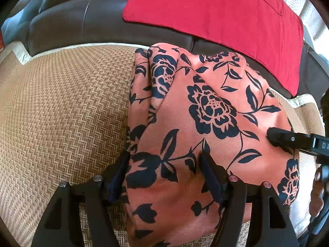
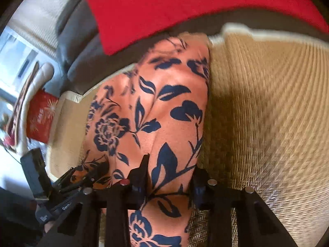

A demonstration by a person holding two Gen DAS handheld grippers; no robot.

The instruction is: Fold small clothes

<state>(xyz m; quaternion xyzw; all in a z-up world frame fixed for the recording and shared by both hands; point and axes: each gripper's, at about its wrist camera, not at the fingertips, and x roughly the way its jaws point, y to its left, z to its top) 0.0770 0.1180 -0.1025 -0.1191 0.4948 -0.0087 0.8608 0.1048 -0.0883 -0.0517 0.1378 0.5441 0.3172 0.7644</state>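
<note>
A salmon-orange garment with a dark blue flower print [image 1: 205,111] lies bunched on a woven tan mat [image 1: 61,113]; it also shows in the right wrist view [image 2: 156,107]. My left gripper [image 1: 164,164] stands open, its fingers straddling a raised fold at the garment's near left edge. My right gripper [image 2: 170,175] is open too, its fingers either side of a ridge of the cloth at the garment's right edge. The right gripper's fingertips [image 1: 275,135] press onto the garment from the right in the left wrist view. The left gripper shows at the lower left of the right wrist view [image 2: 82,177].
A folded red cloth [image 1: 226,20] lies behind the garment on a dark leather sofa [image 1: 72,20]; the red cloth is also in the right wrist view [image 2: 164,6]. The mat [image 2: 267,113] has a cream border. A red box [image 2: 39,117] stands off the mat's left.
</note>
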